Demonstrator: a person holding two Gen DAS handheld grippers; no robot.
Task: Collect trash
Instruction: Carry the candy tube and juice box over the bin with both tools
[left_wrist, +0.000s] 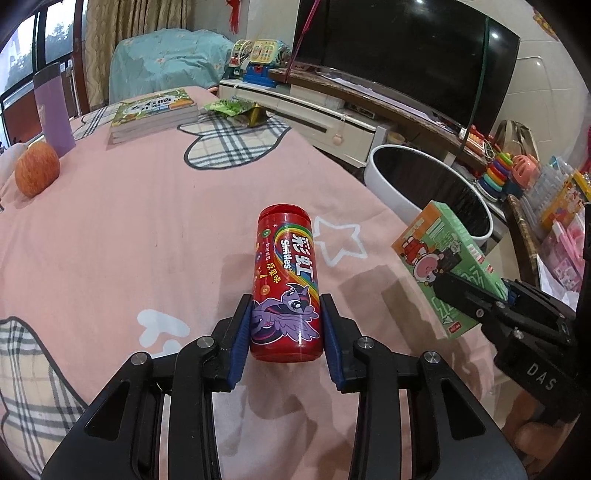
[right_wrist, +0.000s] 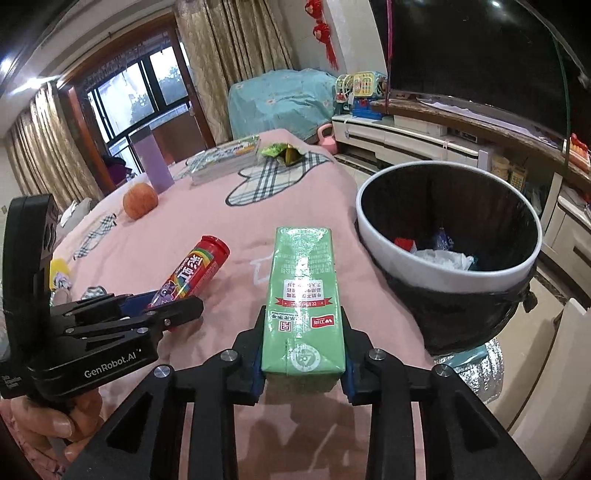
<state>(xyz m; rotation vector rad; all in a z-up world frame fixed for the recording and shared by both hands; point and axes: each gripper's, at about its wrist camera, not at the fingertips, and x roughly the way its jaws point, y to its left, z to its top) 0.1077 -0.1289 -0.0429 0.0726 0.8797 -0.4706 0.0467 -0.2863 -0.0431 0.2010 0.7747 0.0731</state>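
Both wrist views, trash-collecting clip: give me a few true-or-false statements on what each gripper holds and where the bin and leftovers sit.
1. The left gripper clamps a red candy tube. True.
2. The right gripper holds an apple. False: it grips a green carton; the apple lies on the table.
3. The trash bin is empty. False: it already holds trash.
4. A green wrapper lies beside the books. True.
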